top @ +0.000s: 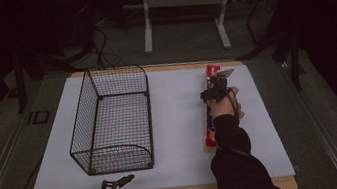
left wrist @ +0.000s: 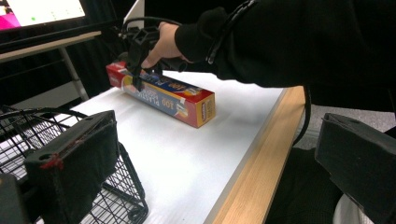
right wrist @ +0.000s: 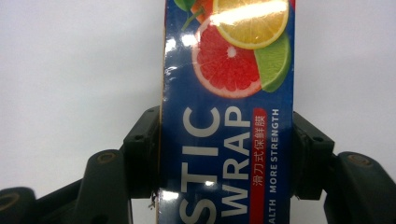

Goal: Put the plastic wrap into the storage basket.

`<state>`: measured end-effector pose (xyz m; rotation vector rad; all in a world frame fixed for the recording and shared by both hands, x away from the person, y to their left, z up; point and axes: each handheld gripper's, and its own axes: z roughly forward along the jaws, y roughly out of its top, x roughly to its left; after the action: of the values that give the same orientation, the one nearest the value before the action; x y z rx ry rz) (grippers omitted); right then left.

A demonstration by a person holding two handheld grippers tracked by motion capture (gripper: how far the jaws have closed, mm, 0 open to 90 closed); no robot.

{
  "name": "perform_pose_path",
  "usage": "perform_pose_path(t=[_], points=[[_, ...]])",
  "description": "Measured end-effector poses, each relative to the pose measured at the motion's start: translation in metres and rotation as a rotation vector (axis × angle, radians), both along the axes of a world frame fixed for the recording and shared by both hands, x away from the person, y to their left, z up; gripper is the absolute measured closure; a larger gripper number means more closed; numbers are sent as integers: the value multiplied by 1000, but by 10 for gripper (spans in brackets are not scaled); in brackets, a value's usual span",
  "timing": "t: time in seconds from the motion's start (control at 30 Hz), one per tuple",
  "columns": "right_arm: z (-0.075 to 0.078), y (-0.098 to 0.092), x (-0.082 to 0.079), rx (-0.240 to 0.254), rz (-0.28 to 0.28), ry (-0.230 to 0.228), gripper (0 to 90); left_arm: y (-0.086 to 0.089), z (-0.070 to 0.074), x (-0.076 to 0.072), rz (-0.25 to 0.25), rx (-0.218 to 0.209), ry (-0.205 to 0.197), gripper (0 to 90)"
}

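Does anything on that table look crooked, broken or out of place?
Nothing stands out. The plastic wrap box lies flat and intact on the white table, with the right gripper shut on its sides. The wire basket stands upright, apart from it.

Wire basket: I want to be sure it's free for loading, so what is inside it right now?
The wire basket holds nothing; through its mesh only the white table surface shows. The plastic wrap box lies outside it, clamped by the right gripper.

Glossy cardboard wrap box (right wrist: 227,116) — black wire basket (top: 112,120), probably metal.
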<state>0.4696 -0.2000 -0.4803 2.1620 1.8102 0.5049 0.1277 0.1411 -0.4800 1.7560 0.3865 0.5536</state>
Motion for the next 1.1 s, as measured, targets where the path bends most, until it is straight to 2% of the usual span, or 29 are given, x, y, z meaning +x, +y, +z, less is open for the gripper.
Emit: perform_pose_path(t=[0.07,0.17,0.3,0.5,0.63,0.7,0.83,0.9,1.03,1.1], points=[[4,-2,0,9,9,-4,395,0,0,0,0,2,1,3],[9,-2,-2,-5,57,-10,395,0,0,0,0,1,3,3],[16,-3,-6,26,107,-21,396,-1,0,1,-2,4,4,3],[33,4,-12,36,176,-69,396,-1,-1,1,-3,8,6,3],[45,13,-17,42,247,-89,395,-2,-1,1,-5,12,8,3],[50,18,-19,62,279,-101,395,-2,-1,1,-6,12,9,3],[58,32,-23,56,353,-93,396,-2,-1,1,-6,12,9,3],[64,39,-25,58,377,-104,395,-2,-1,1,-5,12,9,3],[74,51,-28,102,432,-123,395,-2,-1,1,-9,13,10,3],[80,57,-29,100,466,-126,395,-2,-1,1,-10,13,11,3]])
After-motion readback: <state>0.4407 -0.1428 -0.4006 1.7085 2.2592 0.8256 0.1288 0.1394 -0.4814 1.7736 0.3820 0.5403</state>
